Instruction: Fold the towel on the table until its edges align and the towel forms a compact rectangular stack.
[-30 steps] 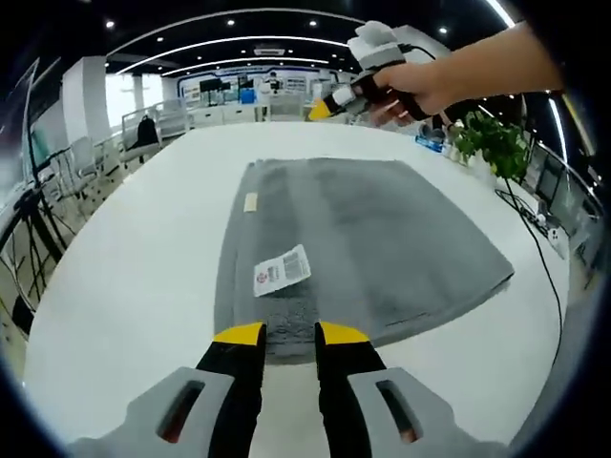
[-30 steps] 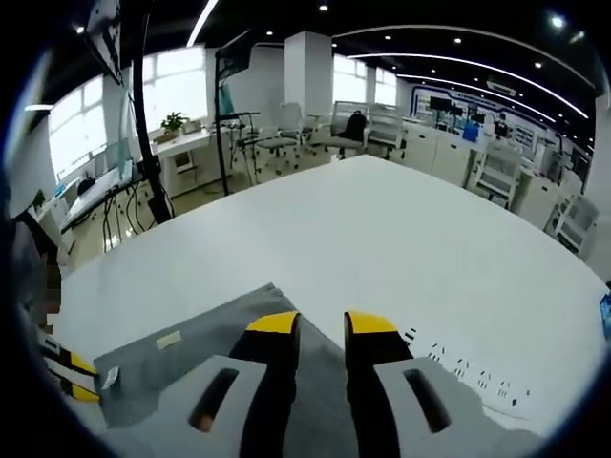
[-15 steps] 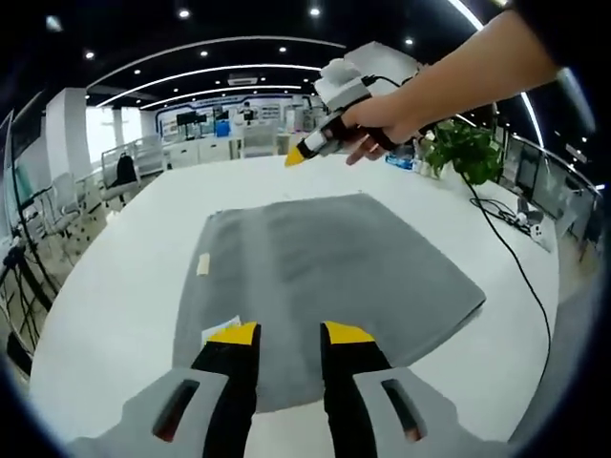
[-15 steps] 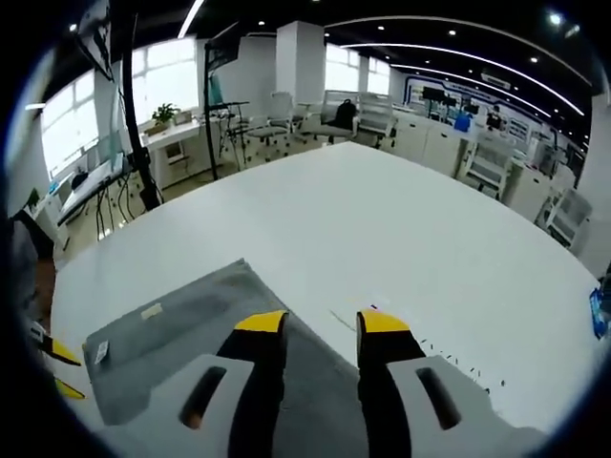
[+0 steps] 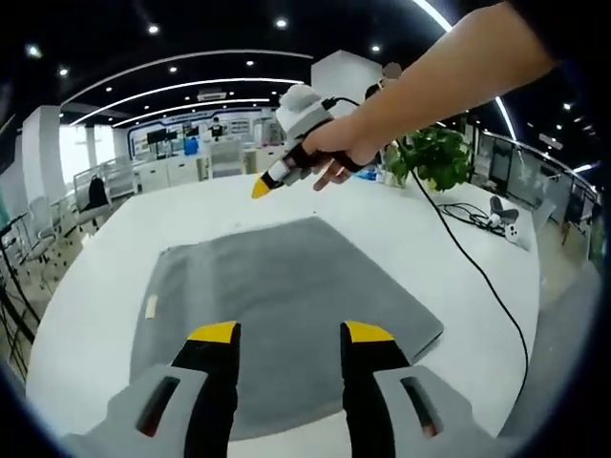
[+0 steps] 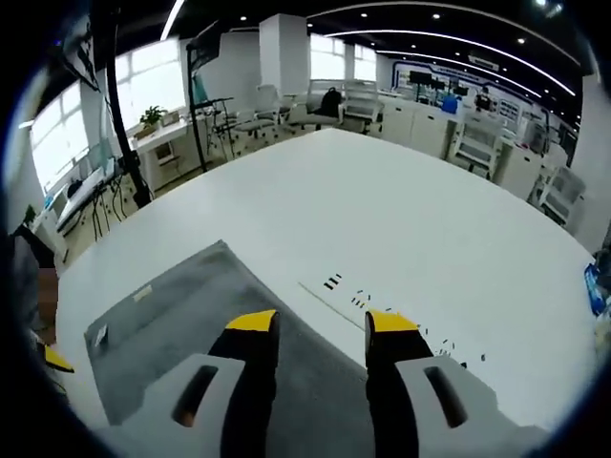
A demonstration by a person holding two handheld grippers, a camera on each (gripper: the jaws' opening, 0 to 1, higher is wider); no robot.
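- The grey towel (image 5: 277,320) lay flat on the white table (image 5: 458,248).
- The left gripper (image 5: 289,333) hung over its near edge, jaws apart, holding nothing.
- The right gripper (image 6: 310,322) hung over its far edge, jaws apart.

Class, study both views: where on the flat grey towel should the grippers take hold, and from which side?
Probably the near corners of the towel, approached from the near edge: it lies flat, so only edges offer a pinch. The left gripper and right gripper are both open above it.
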